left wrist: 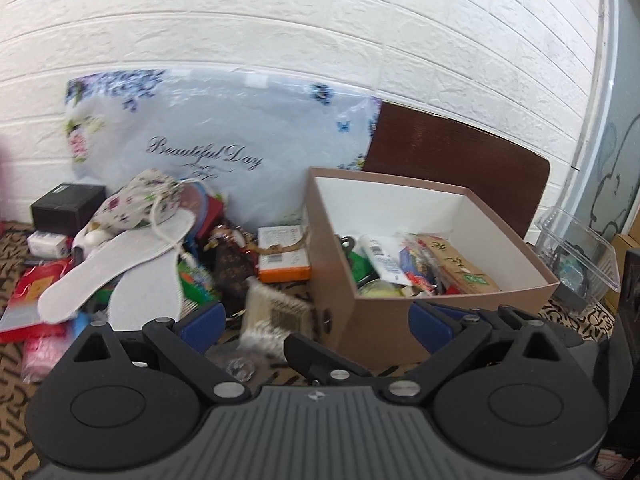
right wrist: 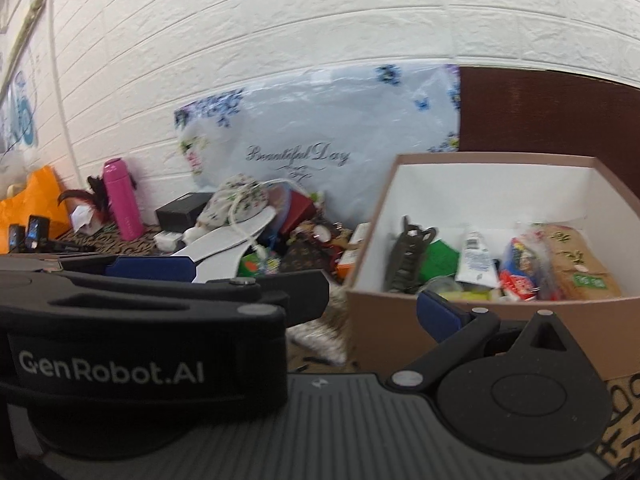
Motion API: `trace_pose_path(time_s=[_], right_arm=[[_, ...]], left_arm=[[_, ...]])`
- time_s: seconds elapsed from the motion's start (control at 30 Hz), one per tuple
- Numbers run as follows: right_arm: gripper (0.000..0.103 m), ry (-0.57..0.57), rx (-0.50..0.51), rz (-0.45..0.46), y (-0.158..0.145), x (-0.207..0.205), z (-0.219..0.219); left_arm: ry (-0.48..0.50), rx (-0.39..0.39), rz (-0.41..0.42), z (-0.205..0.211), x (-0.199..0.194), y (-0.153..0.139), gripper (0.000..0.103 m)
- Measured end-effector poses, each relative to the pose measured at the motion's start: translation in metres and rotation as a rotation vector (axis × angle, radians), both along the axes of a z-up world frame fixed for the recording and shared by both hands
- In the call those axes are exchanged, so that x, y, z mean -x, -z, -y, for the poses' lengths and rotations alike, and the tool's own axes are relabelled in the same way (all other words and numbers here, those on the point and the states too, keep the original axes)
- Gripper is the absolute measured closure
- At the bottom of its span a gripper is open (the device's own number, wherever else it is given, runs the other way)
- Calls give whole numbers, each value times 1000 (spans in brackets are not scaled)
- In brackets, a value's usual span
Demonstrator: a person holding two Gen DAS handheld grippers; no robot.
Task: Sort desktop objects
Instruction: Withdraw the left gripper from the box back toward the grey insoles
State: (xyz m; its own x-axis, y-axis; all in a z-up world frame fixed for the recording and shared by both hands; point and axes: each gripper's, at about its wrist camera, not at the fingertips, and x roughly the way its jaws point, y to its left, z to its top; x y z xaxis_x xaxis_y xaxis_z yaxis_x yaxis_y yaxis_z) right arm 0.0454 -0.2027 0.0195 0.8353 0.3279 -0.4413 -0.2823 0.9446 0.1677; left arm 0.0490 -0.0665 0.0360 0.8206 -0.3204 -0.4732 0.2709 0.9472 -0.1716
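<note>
L gripper [left wrist: 312,316] w/ blue-padded black fingers is spread wide, nothing between the pads; it hangs low in front of the brown cardboard box w/ white lining [left wrist: 516,282], by its near-left corner. R gripper [right wrist: 312,292]: only the right blue pad [right wrist: 438,314] shows clearly, the left side is blocked by the other unit's black body, so can't tell how far open, or if it holds anything. Box is on the right; inside are a white tube [right wrist: 476,258] standing tilted, long axis near-far, a dark hair claw clip [right wrist: 408,258] leaning on the left wall, long axis also near-far, plus red and tan snack packets [right wrist: 576,268]. Unsorted heap lies left of the box: two white shoe insoles [left wrist: 120,264], long axes running diagonally from near-left to far-right, a floral drawstring pouch [left wrist: 136,200], black small box [left wrist: 68,206], orange-white carton [left wrist: 284,254] just beside the box wall. Surface: leopard-print cloth [left wrist: 12,364]. Behind: "Beautiful Day" floral plastic bag [left wrist: 224,140] leaning on a white brick-pattern wall [left wrist: 320,20], dark brown board [left wrist: 460,152], pink bottle [right wrist: 122,200] upright far left. Blurred item [left wrist: 276,312] near the box, can't ID.
</note>
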Motion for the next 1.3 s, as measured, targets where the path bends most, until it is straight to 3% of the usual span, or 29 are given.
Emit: trace_pose_path(time_s=[0.4,0.8,1.0,1.3], right_arm=[[2,-121,43,-24,19,1,-66],[2,-195,59,-54,35,-37,-113],[2,-196,102,-48,43,-60,-134],[2,-191,136,-50,58,-94,-152]], left_arm=[[-112,65,-6,-85,7,19,2],[-228,32,-32,-165,-50,42,2],[-215,30,-55,-181,-83,53,2],[-165,-52,-85,-181,-122,70,2]])
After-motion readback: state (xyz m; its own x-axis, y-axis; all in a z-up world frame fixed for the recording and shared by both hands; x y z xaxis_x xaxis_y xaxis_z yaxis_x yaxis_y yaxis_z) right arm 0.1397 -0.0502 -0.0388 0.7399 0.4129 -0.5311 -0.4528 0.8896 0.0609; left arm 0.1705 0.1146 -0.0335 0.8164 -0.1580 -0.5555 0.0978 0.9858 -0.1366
